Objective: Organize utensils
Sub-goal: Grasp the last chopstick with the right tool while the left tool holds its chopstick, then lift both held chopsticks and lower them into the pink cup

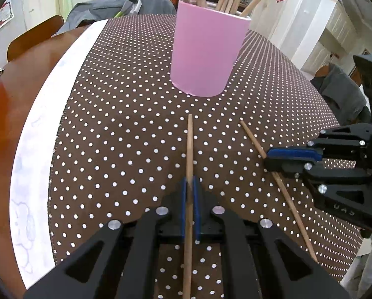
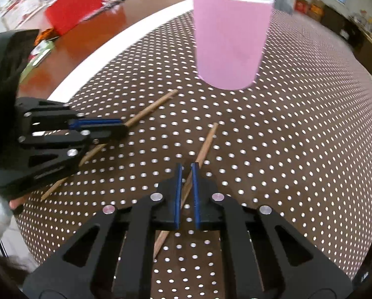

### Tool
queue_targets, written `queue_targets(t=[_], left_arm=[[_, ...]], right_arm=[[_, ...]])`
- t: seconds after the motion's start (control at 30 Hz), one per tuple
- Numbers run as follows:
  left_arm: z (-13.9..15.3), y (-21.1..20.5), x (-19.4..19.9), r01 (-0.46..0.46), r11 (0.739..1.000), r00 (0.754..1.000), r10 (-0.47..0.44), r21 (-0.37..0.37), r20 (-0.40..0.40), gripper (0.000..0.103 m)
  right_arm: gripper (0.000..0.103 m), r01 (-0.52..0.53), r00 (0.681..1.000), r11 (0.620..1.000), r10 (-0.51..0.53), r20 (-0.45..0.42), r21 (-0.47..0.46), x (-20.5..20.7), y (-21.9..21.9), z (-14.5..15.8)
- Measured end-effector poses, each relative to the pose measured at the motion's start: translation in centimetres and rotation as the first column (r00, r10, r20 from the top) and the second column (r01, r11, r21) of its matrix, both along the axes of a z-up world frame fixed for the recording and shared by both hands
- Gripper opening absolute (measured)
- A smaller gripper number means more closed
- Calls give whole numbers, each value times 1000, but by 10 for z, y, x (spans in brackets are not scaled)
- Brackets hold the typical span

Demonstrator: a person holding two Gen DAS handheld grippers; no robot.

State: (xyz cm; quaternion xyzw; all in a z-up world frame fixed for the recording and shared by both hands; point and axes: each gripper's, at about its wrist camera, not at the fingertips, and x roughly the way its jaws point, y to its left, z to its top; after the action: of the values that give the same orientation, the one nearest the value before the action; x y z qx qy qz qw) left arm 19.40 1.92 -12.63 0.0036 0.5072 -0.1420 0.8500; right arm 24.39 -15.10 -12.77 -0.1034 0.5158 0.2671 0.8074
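Note:
A pink cup [image 1: 206, 54] [image 2: 230, 42] holding several wooden chopsticks stands on the dotted cloth, ahead of both grippers. In the left wrist view, my left gripper [image 1: 191, 183] is shut on a chopstick [image 1: 190, 144] that points toward the cup. To its right, a second chopstick [image 1: 252, 137] lies slanted, and my right gripper [image 1: 268, 158] clamps it near the middle. The right wrist view shows that chopstick [image 2: 208, 142] crossing diagonally between the blue pads of my right gripper [image 2: 186, 172]. At the left of that view, my left gripper [image 2: 125, 130] holds its chopstick [image 2: 156, 104].
The brown polka-dot cloth [image 1: 126, 129] has a white border [image 1: 49, 114] on its left and covers part of a wooden table [image 1: 9, 94]. A red bag [image 2: 81, 2] and small packets lie on the bare wood. A chair draped in grey clothing [image 1: 146, 2] stands behind the cup.

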Motion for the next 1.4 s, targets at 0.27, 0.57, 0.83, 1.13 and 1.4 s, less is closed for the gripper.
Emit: queue_targets(t=[0.27, 0.57, 0.83, 1.13, 1.4], left_arm=[[0, -8, -8, 34, 995, 999, -31, 96, -26, 26], [-1, -14, -12, 62, 988, 998, -63, 139, 3, 25], [-1, -15, -9, 58, 988, 998, -61, 140, 12, 5], [6, -11, -6, 30, 995, 998, -34, 91, 48, 5], [34, -17, -25, 47, 999, 981, -51, 27, 189, 5]], right_arm=[[9, 51, 995, 994, -58, -75, -94, -7, 5, 4], [11, 29, 995, 982, -46, -88, -186, -1, 38, 6], [11, 25, 998, 980, -36, -52, -198, -1, 81, 8], [7, 51, 999, 992, -52, -10, -112, -13, 56, 10], [5, 81, 996, 996, -83, 46, 48, -21, -3, 34]])
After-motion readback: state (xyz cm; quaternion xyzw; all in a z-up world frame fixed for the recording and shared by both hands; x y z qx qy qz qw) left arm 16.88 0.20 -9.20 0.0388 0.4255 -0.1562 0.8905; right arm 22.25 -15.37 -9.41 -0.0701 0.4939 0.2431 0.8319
